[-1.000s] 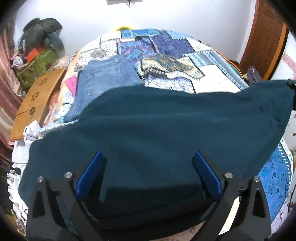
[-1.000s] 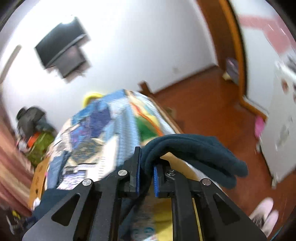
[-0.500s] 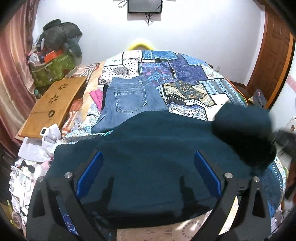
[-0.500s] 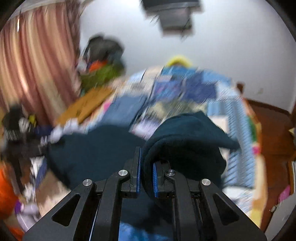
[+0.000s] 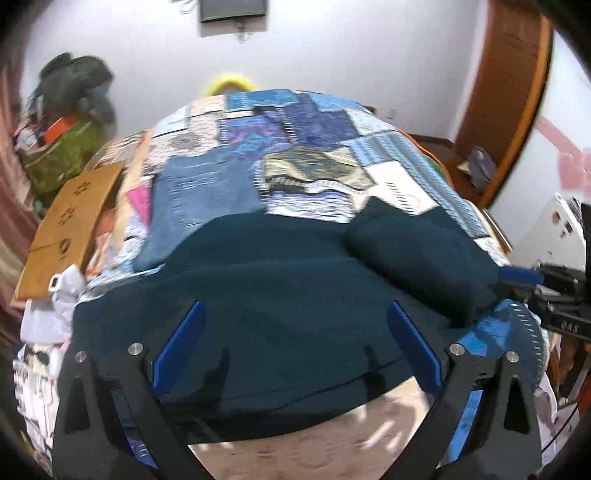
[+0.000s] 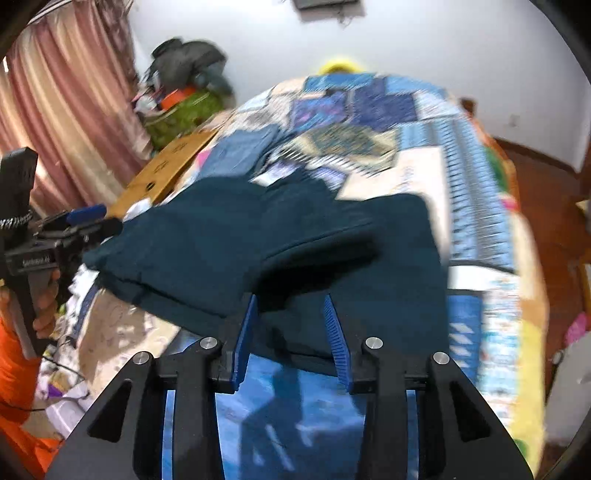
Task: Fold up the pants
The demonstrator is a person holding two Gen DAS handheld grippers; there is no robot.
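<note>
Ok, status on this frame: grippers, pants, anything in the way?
Right gripper just opening, pads clear of cloth. Left gripper open above dark teal pants, one end folded over. Jeans lie beyond, apart.

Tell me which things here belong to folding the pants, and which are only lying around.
For the job:
- dark teal pants
- left gripper, fingers wide apart
- right gripper, just opened, fingers off the cloth
- quilt they lie on

Lying about:
- jeans
- wooden board
- green bag
- screen on the wall

pants on bed, near edge | jeans behind them | board left of bed
</note>
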